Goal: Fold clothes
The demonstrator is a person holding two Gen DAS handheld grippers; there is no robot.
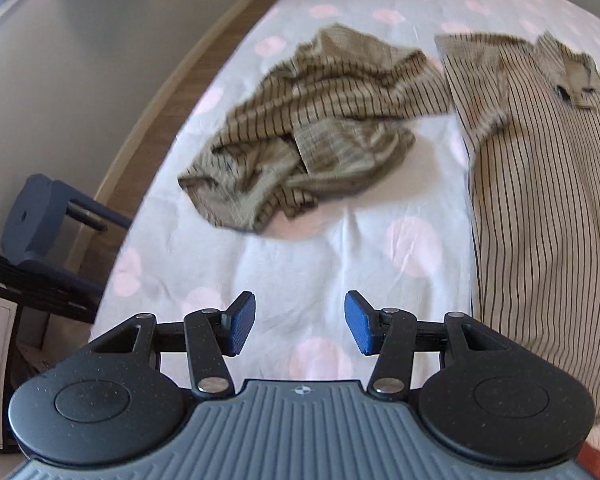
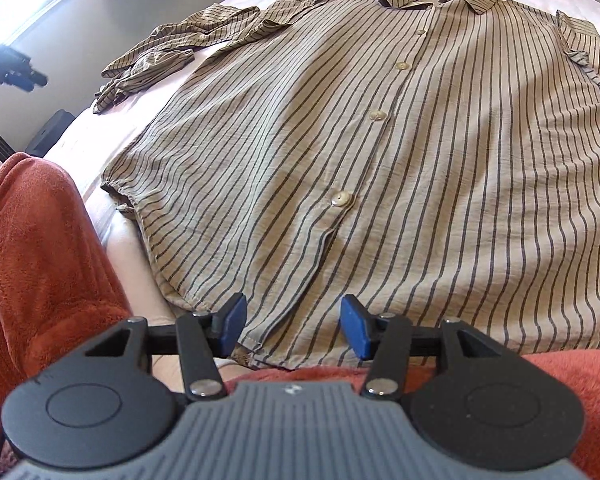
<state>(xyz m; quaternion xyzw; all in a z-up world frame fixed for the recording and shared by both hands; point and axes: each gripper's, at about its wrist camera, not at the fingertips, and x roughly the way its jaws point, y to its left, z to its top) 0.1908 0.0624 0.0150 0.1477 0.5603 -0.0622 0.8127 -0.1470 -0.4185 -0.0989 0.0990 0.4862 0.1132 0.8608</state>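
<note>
Both tools angled steeply down over bed. Left tool apart, empty. Right tool apart above hem of flat striped shirt; sleeve crumpled.

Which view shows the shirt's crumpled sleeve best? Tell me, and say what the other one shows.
The left wrist view. There the crumpled sleeve lies near the picture's middle on the dotted sheet, its folds and cuff plain. The right wrist view shows the sleeve only small and foreshortened at the upper left, beside the flat shirt body.

Tan dark-striped button shirt face-up, flat on bed, left sleeve crumpled alongside.
</note>
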